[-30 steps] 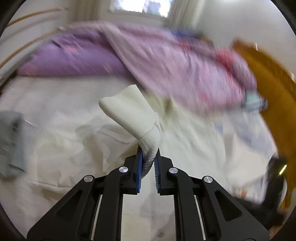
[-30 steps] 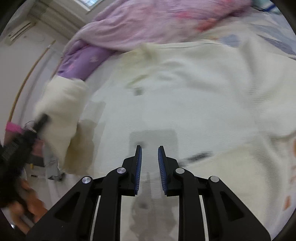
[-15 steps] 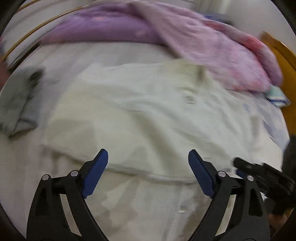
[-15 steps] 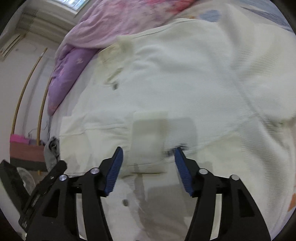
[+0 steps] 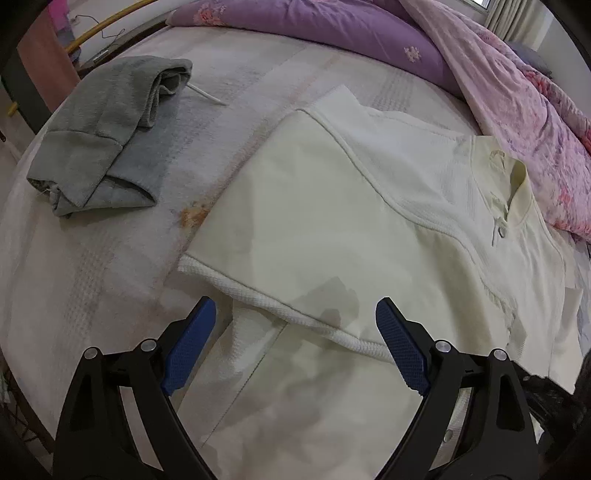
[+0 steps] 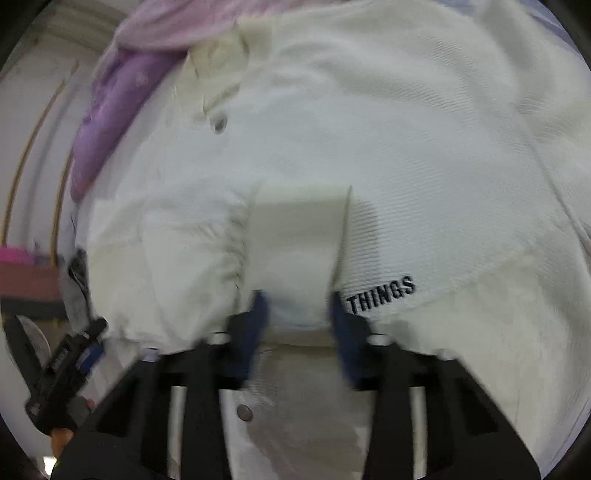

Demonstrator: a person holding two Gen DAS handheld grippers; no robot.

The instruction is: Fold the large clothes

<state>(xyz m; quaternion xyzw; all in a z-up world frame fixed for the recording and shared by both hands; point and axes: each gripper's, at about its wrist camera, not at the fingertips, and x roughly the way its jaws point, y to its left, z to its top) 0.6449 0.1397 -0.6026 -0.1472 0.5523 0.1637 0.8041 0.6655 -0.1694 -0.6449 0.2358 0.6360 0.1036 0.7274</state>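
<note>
Our left tool point(image 5: 295, 347) hangs spread over the cream jacket's point(image 5: 369, 206) folded sleeve cuff point(image 5: 280, 314); our right tool point(image 6: 297, 317) is closing on its front hem.

left wrist: looks steeply down along its gripper point(image 5: 295, 350) onto the bed point(image 5: 92, 266), close | right wrist: steeper, closer, blurred, above its gripper point(image 6: 297, 317) | shared: cream garment point(image 5: 332, 206), its collar snap point(image 6: 220, 123), purple quilt point(image 5: 332, 22)

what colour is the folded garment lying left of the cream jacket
Grey; clearest in the left wrist view, beside the cream jacket.
</note>
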